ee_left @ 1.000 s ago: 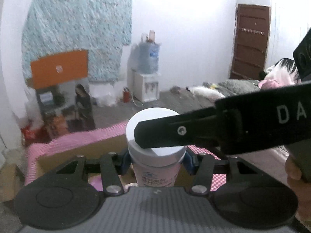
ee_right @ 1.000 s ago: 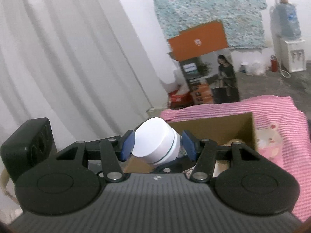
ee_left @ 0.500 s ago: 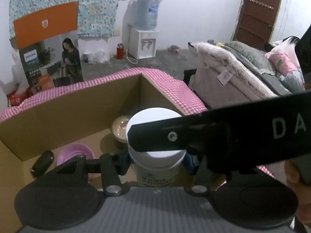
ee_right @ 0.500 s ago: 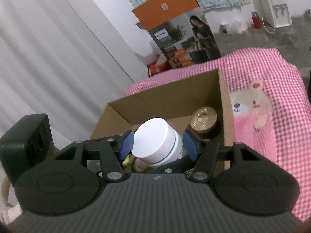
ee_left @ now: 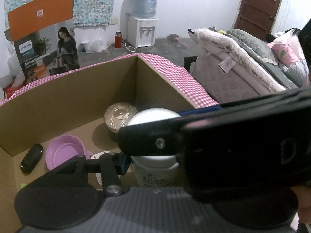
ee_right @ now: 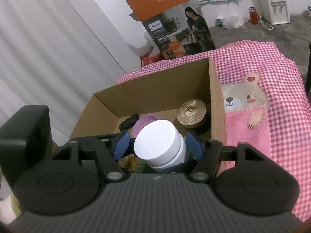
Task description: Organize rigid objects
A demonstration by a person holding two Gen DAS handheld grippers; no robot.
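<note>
We hold both tools over an open cardboard box (ee_right: 159,91) that sits on a pink checked cloth (ee_right: 281,81) with a bear patch.

Our left gripper (ee_left: 153,161) is clamped on a white-lidded jar (ee_left: 155,176); its blue pad presses the jar's side just under the lid, and the label facing us carries small blue print too blurred to read. The right gripper's dark arm crosses in front of this jar's lid, and white letters on it start "D", the rest out of focus.

Our right gripper (ee_right: 158,145) has a second white-lidded jar (ee_right: 161,145) tilted between its blue pads; its jaws have just been opening, and gaps show on both sides, so the pads no longer press it. This jar hangs over the near part of the box.

Ahead of the tools, inside the box, lie a gold-lidded jar (ee_right: 191,113) by the right wall, a purple bowl (ee_left: 64,153) and a black key fob (ee_left: 32,158) to its left.

Beyond the box stands a carton (ee_right: 175,19) marked "PHILIPS", with an orange top, a seated woman's picture and smaller Chinese print we cannot read.
</note>
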